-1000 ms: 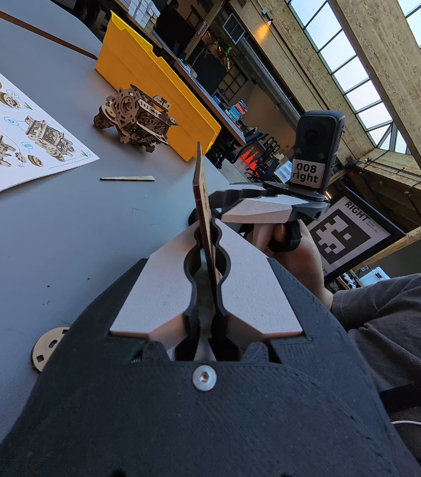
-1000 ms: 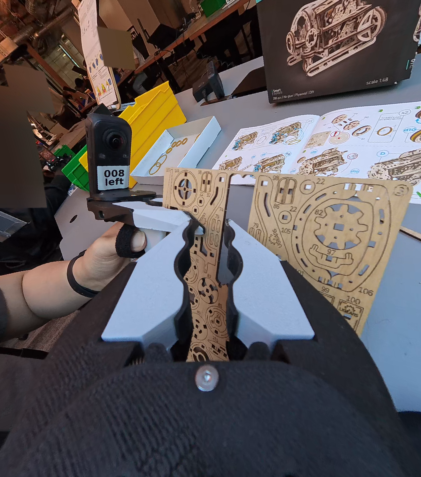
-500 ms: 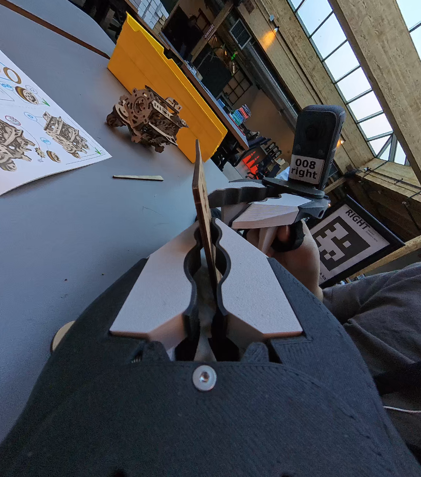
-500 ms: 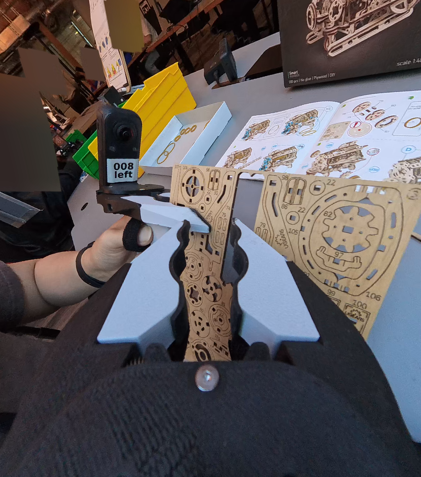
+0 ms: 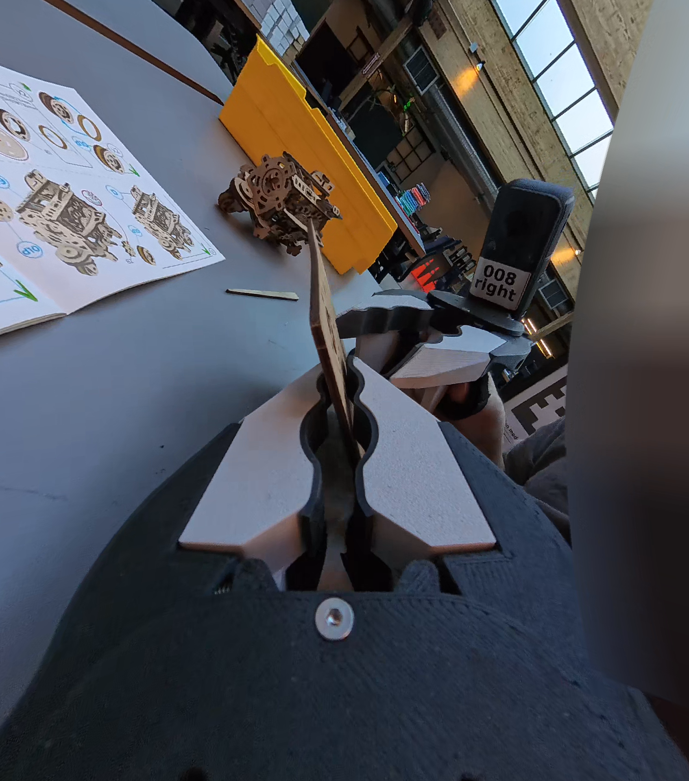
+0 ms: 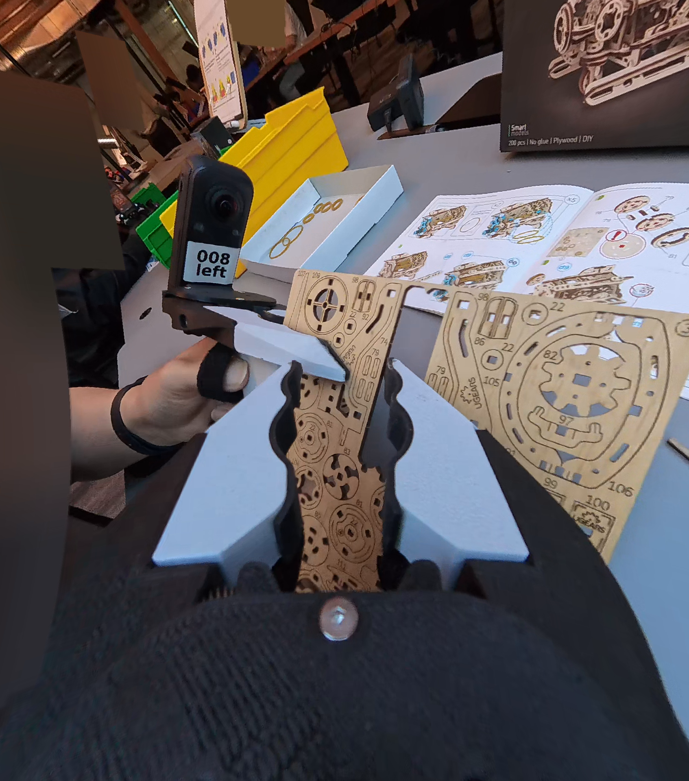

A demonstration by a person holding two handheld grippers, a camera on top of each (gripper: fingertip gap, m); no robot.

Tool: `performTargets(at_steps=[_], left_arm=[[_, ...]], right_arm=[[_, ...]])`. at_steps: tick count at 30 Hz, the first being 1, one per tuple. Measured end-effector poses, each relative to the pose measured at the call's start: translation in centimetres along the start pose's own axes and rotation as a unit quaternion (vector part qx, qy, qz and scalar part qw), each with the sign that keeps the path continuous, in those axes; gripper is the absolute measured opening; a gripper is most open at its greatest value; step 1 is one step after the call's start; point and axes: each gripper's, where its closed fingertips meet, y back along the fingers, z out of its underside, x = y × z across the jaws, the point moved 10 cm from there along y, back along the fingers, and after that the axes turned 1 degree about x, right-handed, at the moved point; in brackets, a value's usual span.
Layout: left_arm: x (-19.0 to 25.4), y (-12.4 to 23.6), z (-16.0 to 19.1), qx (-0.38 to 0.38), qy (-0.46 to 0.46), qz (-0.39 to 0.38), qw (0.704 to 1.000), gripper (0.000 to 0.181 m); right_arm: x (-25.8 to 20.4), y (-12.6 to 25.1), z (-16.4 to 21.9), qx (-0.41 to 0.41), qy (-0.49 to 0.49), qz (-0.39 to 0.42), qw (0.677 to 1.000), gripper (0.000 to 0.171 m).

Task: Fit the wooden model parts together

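Observation:
A laser-cut plywood parts sheet (image 6: 566,401) stands upright above the grey table. In the left wrist view it shows edge-on (image 5: 321,296). My left gripper (image 5: 336,376) is shut on the sheet's left strip, and it also shows in the right wrist view (image 6: 326,359). My right gripper (image 6: 340,372) is open, with its jaws apart in front of the strip's face. From the left wrist view it (image 5: 368,350) sits just right of the sheet. A partly built wooden model (image 5: 283,203) stands on the table beyond.
An open instruction booklet (image 6: 545,245) lies on the table (image 5: 81,401). A yellow bin (image 5: 313,139), a white tray with rubber bands (image 6: 334,211) and a dark product box (image 6: 617,72) stand farther back. A thin wooden stick (image 5: 262,294) lies near the model. The grippers are tip to tip, or close to it.
My right gripper's jaws have spread wider in front of the sheet. My left gripper has kept hold of the sheet and swung so the booklet and model sit more centrally.

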Motion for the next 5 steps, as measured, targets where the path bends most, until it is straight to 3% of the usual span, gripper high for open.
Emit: performTargets(at_steps=[5], left_arm=[[-0.29,-0.08,0.2,-0.003,0.011,0.0,1.0,0.002]], right_arm=[[0.07,-0.07,0.5,0.009,0.009,0.001,1.0,0.041]])
